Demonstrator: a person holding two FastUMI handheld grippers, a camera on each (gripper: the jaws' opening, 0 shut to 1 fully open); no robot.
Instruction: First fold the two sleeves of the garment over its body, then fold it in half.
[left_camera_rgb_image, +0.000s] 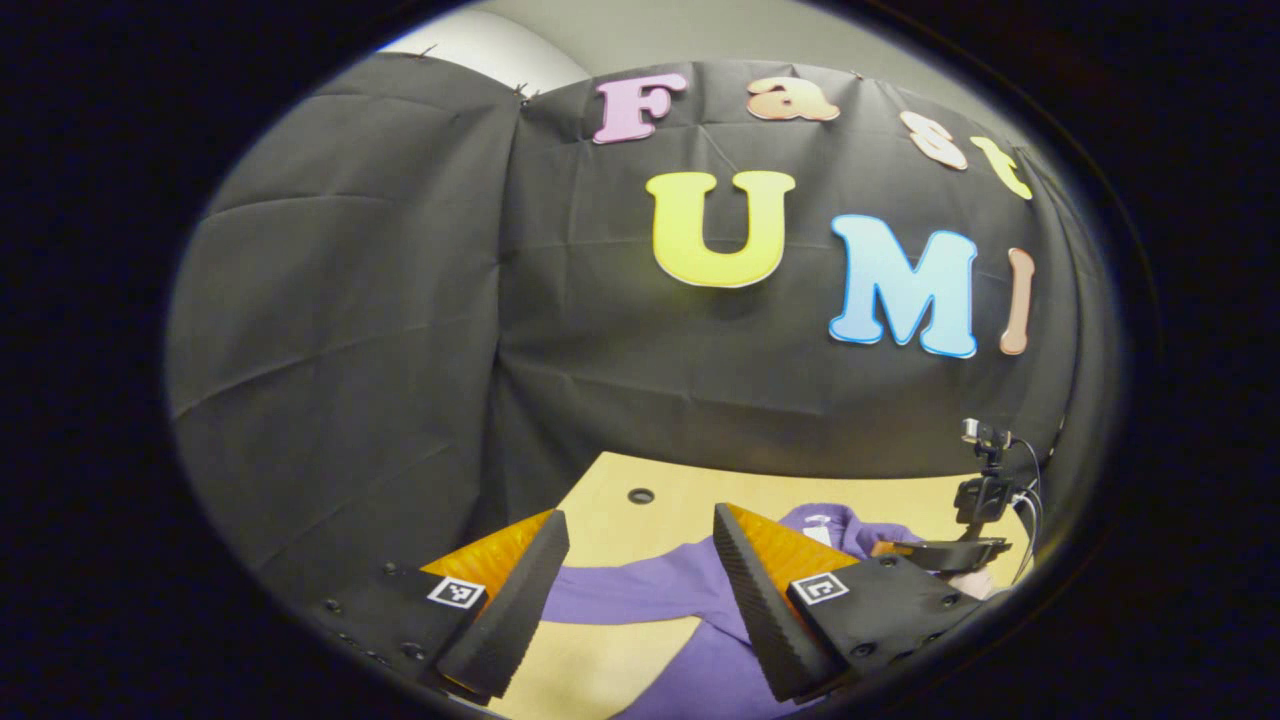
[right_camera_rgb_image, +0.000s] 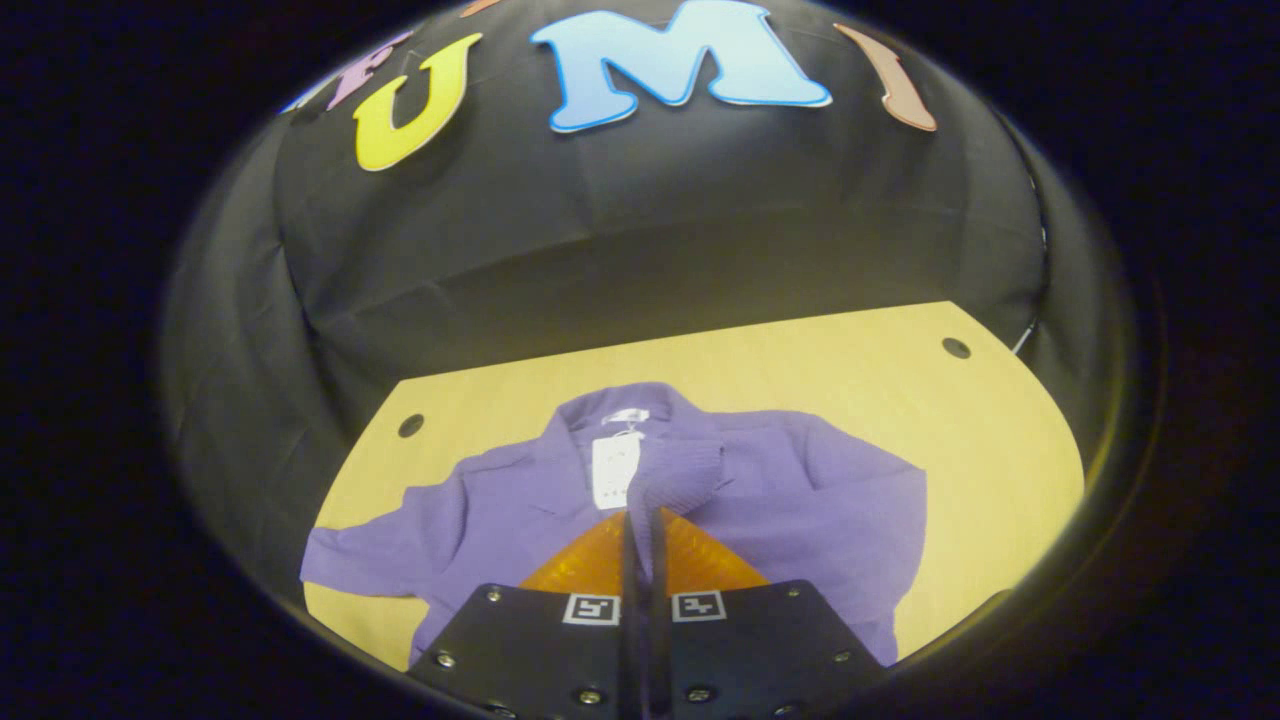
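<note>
A purple knit garment (right_camera_rgb_image: 800, 480) lies flat on the wooden table (right_camera_rgb_image: 980, 440), collar (right_camera_rgb_image: 620, 405) toward the far wall, with a white tag (right_camera_rgb_image: 612, 470) below it. My right gripper (right_camera_rgb_image: 642, 520) is shut on one sleeve's ribbed cuff (right_camera_rgb_image: 685, 475), which it holds up over the garment's body. The other sleeve (right_camera_rgb_image: 370, 555) stretches out flat to the left. In the left gripper view my left gripper (left_camera_rgb_image: 640, 520) hovers open above that outstretched sleeve (left_camera_rgb_image: 620, 590), with nothing between its fingers. The right gripper (left_camera_rgb_image: 950, 555) shows farther off at the right.
The booth's black cloth wall (left_camera_rgb_image: 400, 350) closes off the table's far and left sides. Round holes sit in the tabletop's corners (right_camera_rgb_image: 410, 425) (right_camera_rgb_image: 955, 347). Bare wood surrounds the garment on the right and far side.
</note>
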